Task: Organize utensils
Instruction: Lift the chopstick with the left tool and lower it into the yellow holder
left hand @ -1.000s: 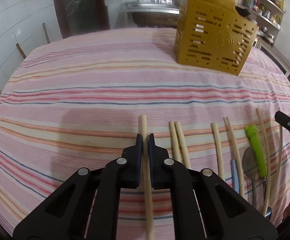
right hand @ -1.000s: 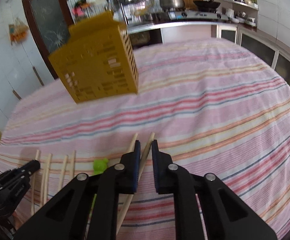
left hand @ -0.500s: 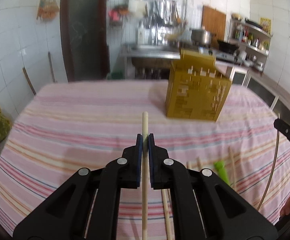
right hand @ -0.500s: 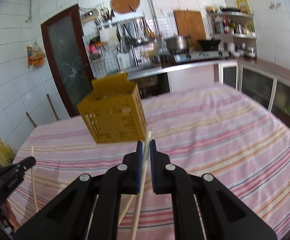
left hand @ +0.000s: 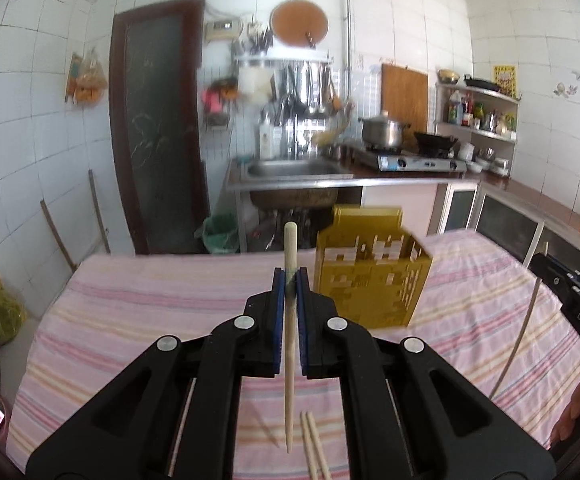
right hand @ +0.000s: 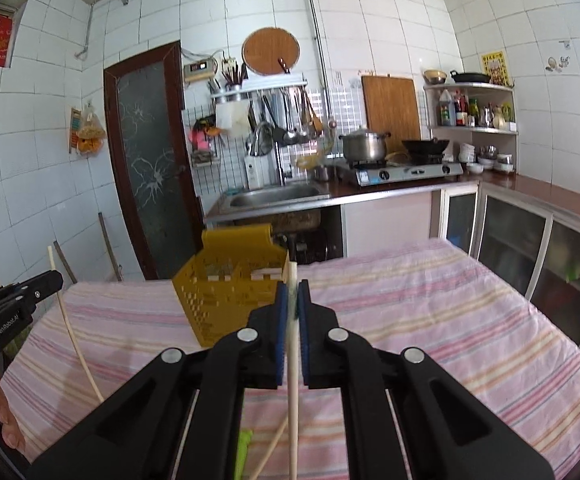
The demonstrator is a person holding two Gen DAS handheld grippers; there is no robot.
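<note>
Wooden chopstick [left hand: 290, 344] sits clamped upright in the left gripper [left hand: 290, 280]; the right gripper [right hand: 293, 292] pinches a paler chopstick [right hand: 293, 400] above the striped cloth [right hand: 430, 320].

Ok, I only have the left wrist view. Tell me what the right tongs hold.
Observer: The right tongs are shut on one pale chopstick.
Operator: Now check the basket's inside.
Observer: The yellow basket is open at the top, with a divider splitting it into compartments.
Operator: Report what lies under the right tongs.
Observer: A green utensil handle and another chopstick lie on the striped cloth.
</note>
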